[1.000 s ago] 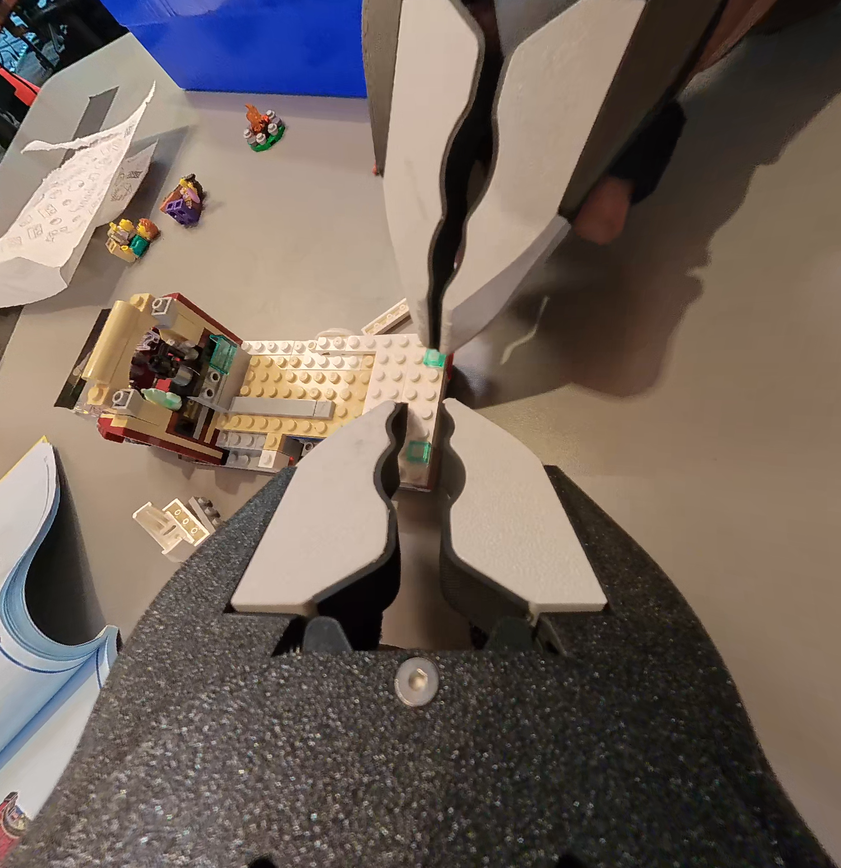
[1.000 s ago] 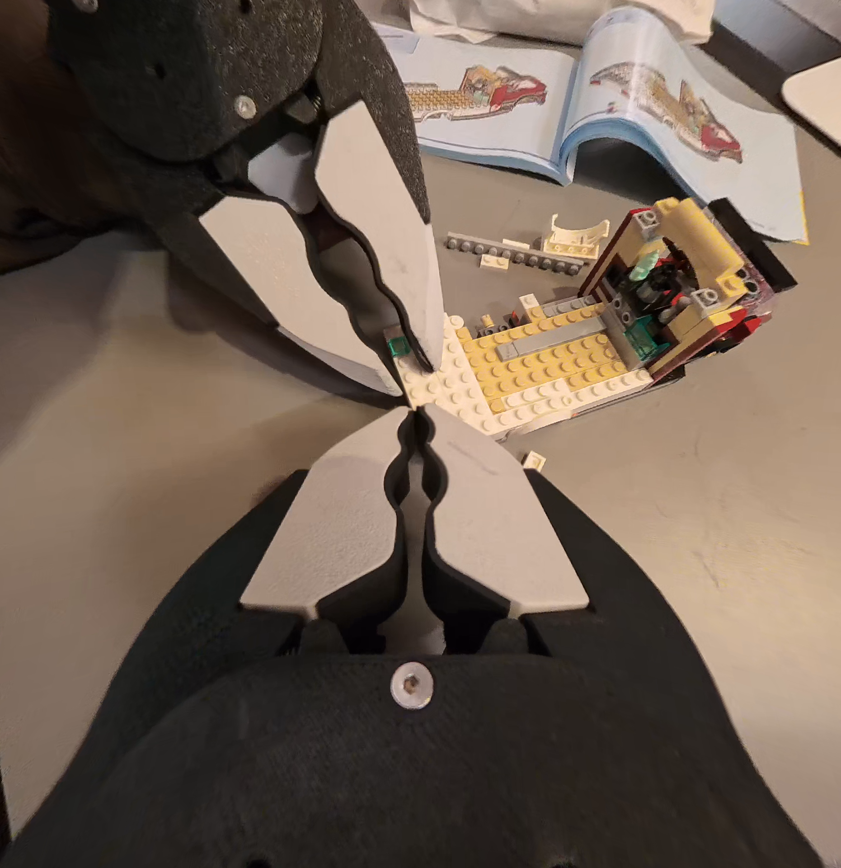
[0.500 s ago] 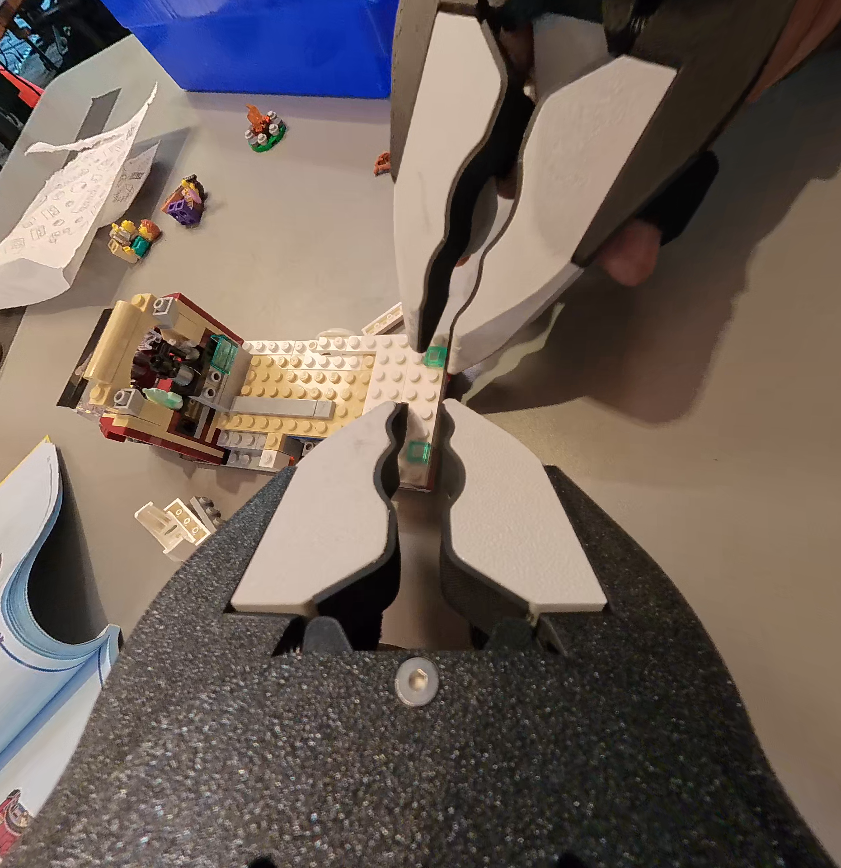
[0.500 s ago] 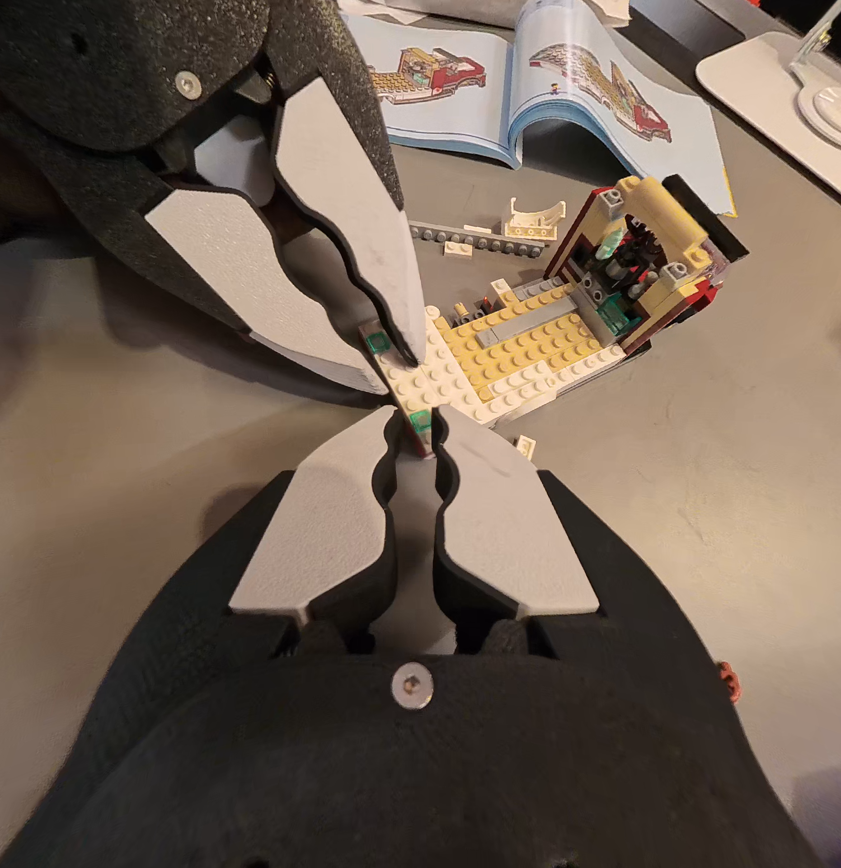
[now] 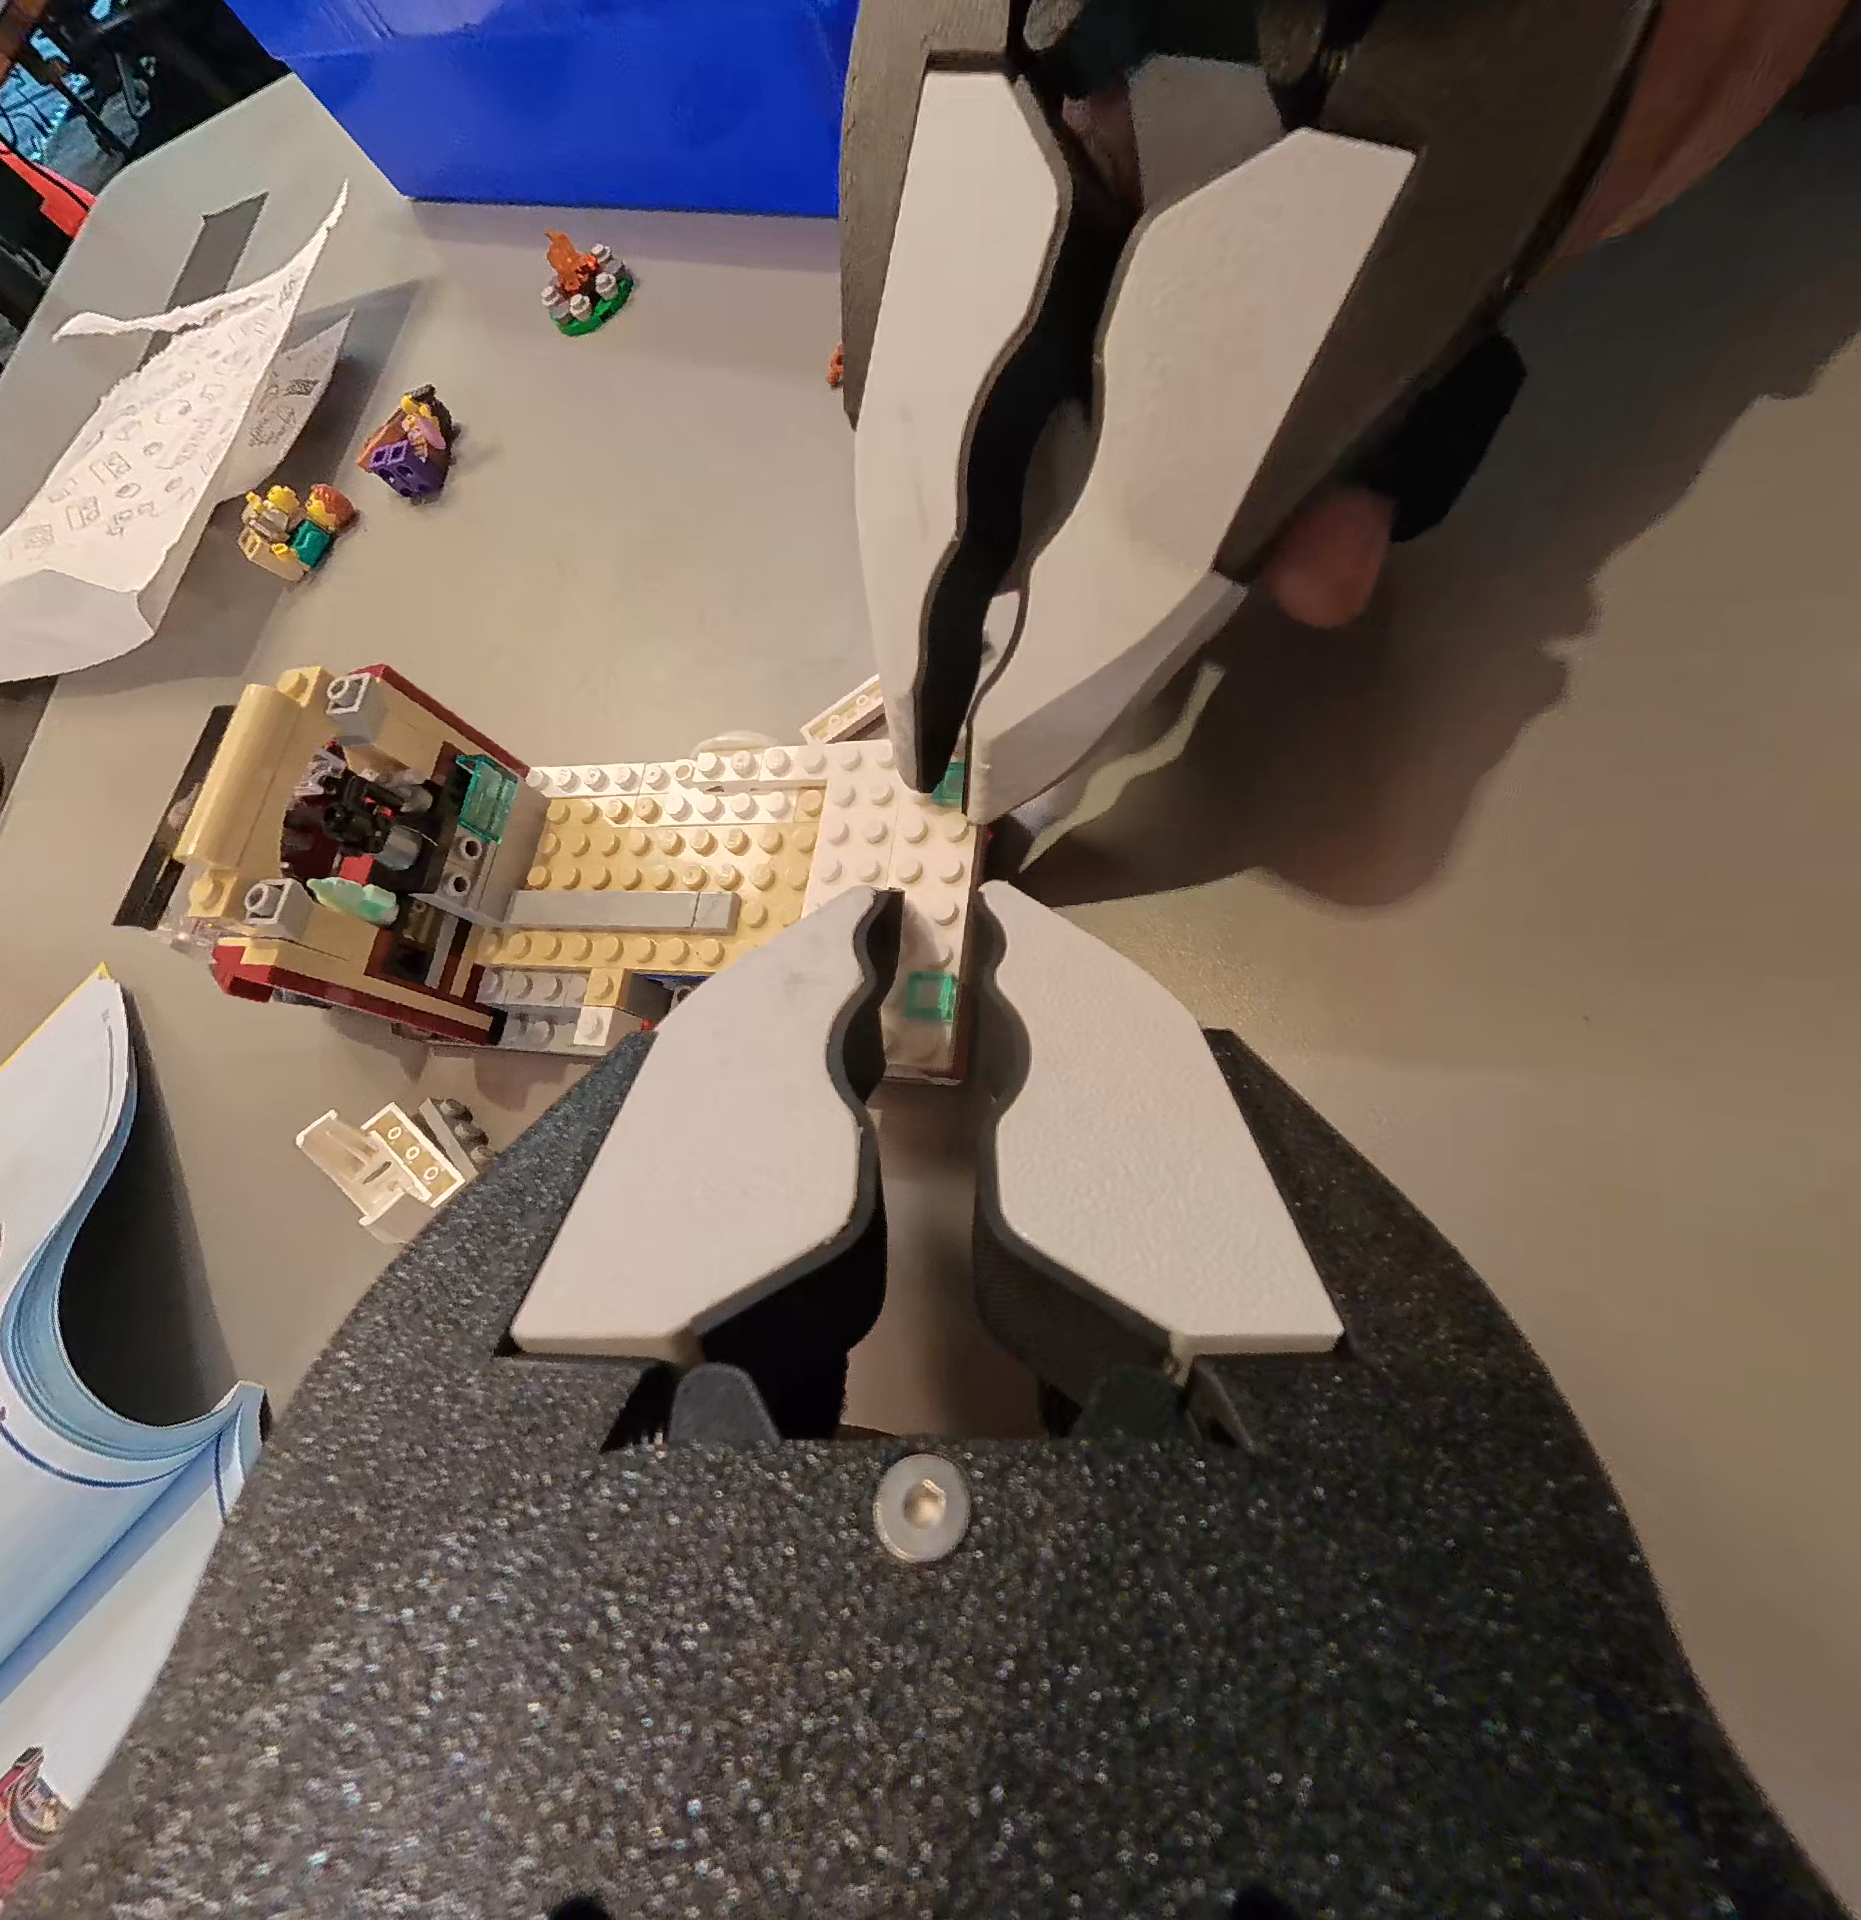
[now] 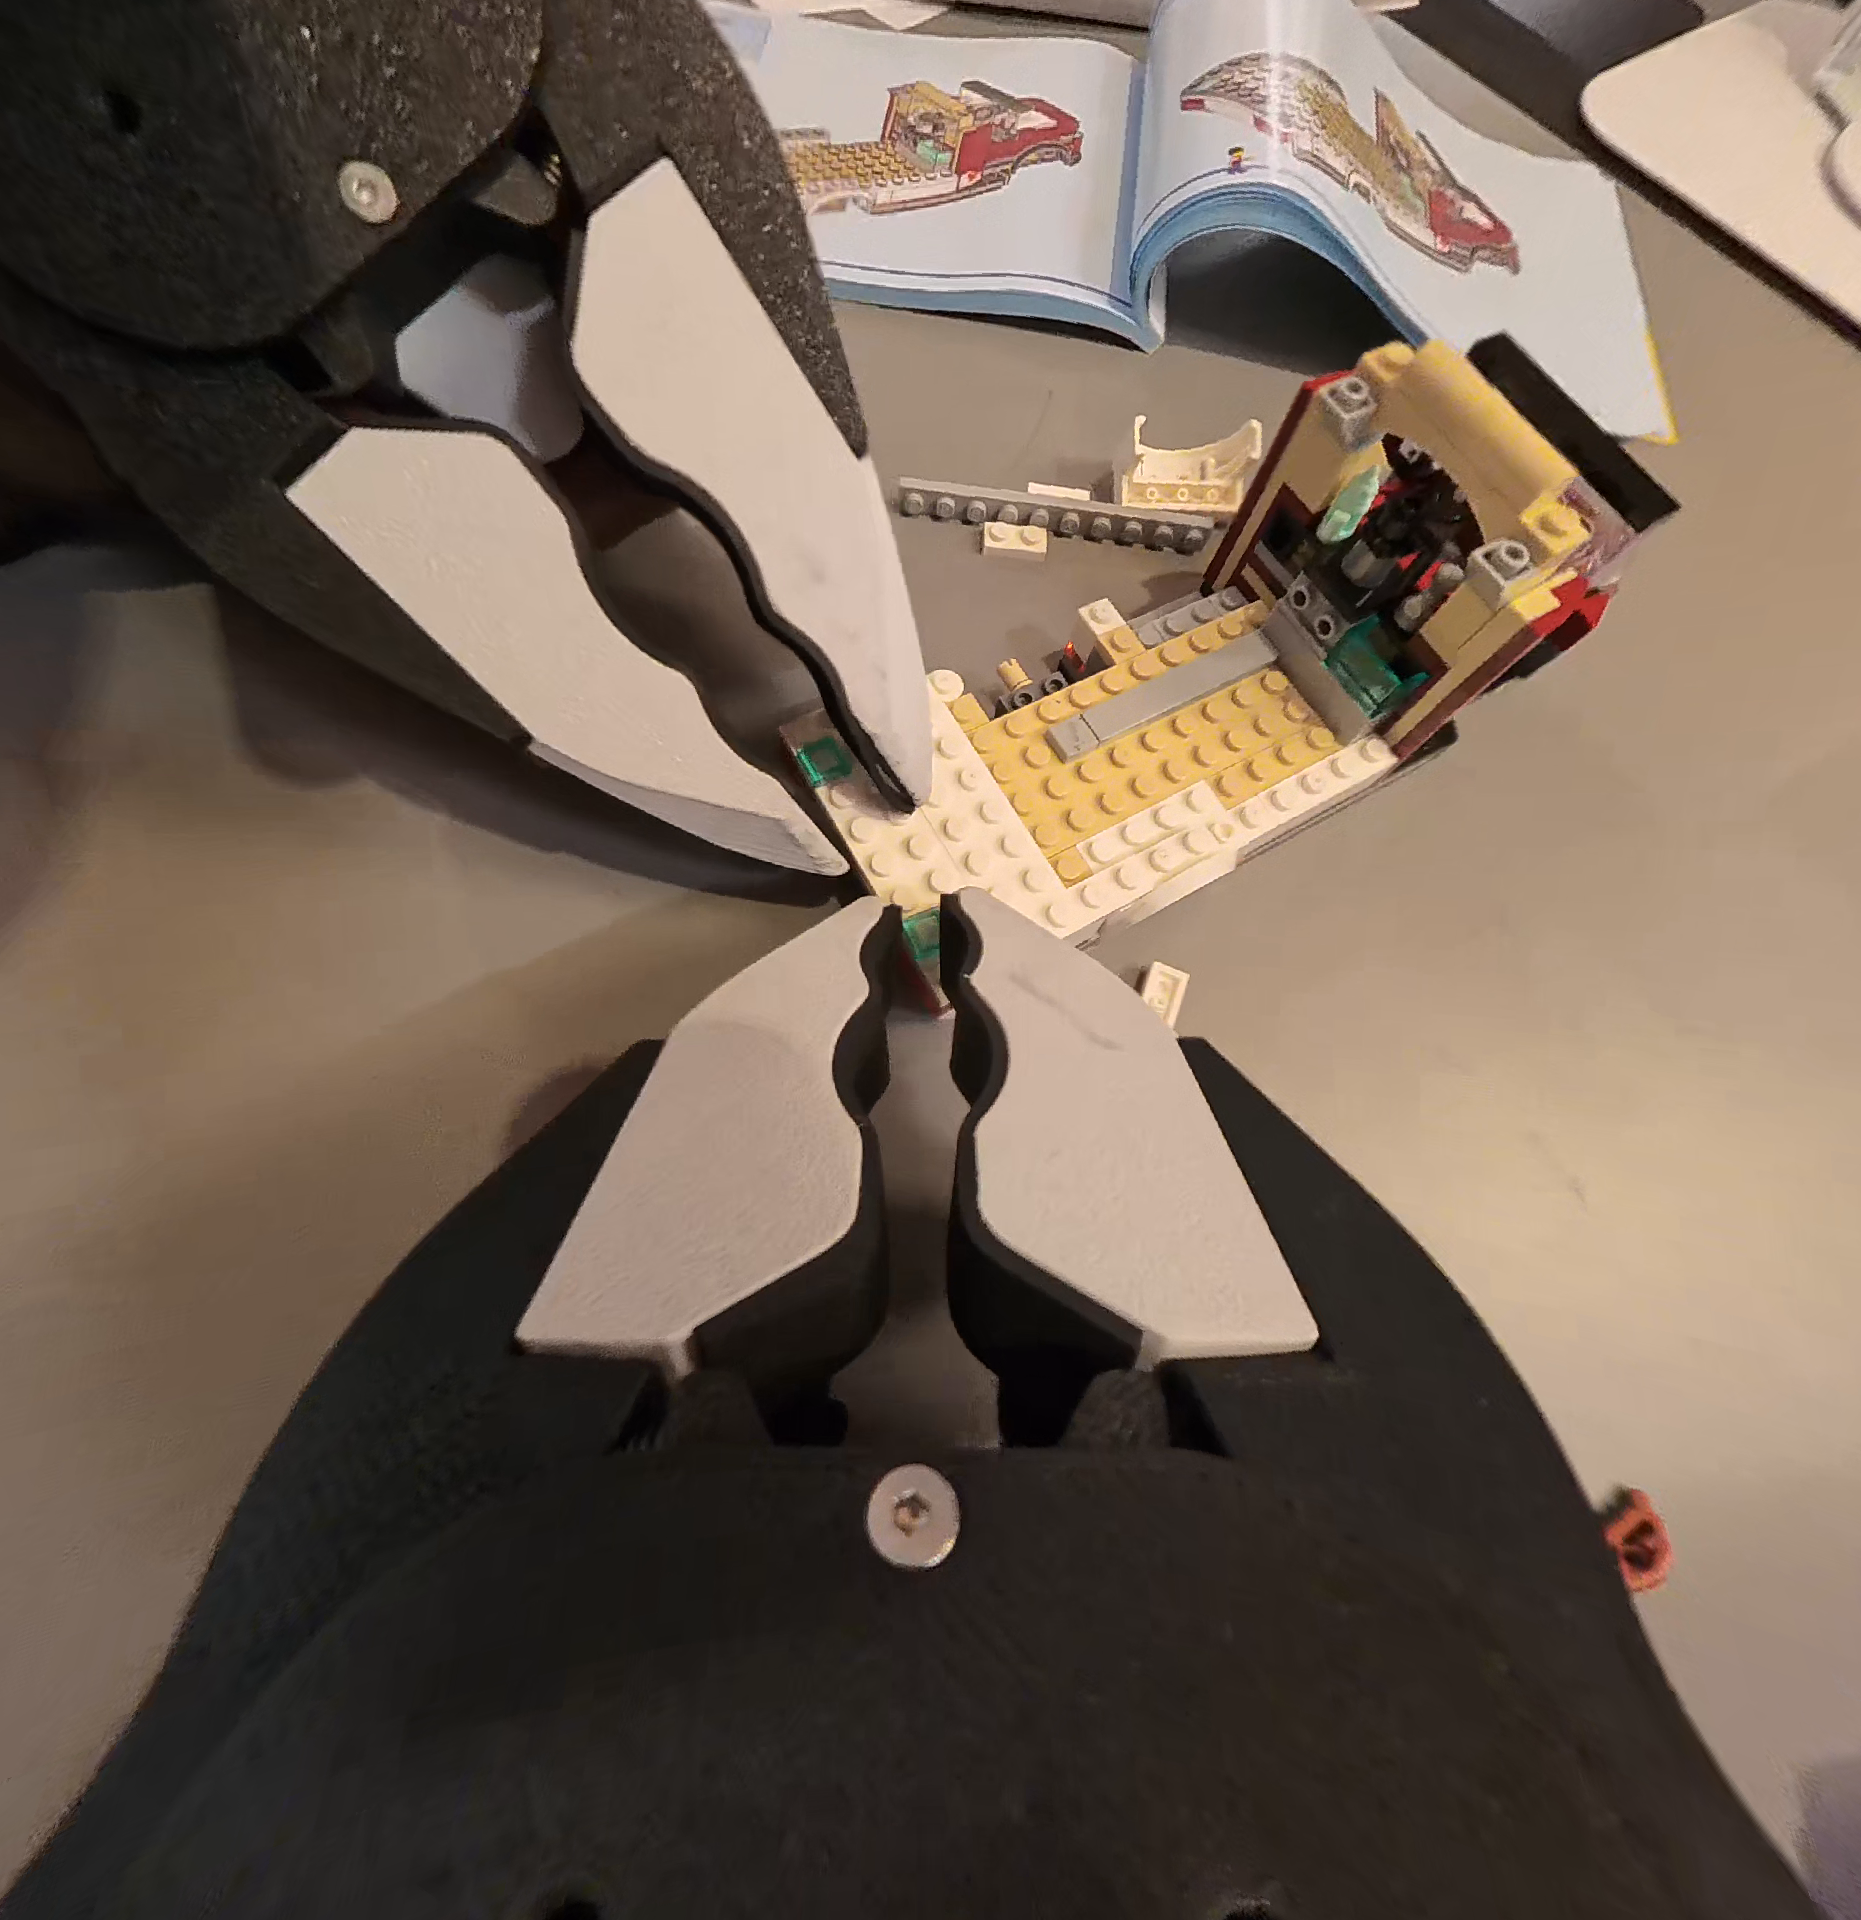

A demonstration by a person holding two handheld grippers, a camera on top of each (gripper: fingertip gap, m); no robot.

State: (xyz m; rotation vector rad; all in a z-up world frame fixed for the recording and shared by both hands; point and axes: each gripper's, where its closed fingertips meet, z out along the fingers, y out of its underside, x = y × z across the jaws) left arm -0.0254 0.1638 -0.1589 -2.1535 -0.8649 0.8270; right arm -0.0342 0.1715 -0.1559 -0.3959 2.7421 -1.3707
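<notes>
The left hand-held gripper (image 5: pixel 931 935) is pinched on the white end of a brick model (image 5: pixel 635 862) that lies on the grey surface (image 5: pixel 1528 1039). The right hand-held gripper (image 6: pixel 918 920) is closed to a narrow gap around a small green tile (image 6: pixel 921 935) at that end's far corner, though firm contact cannot be told. An open booklet (image 6: pixel 1321 177) is seen behind.

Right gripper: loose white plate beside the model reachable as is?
Probably yes. The white plate lies on the table just right of the right gripper, nothing between. Its tips now flank a green tile on the model, so it must leave that first.
</notes>
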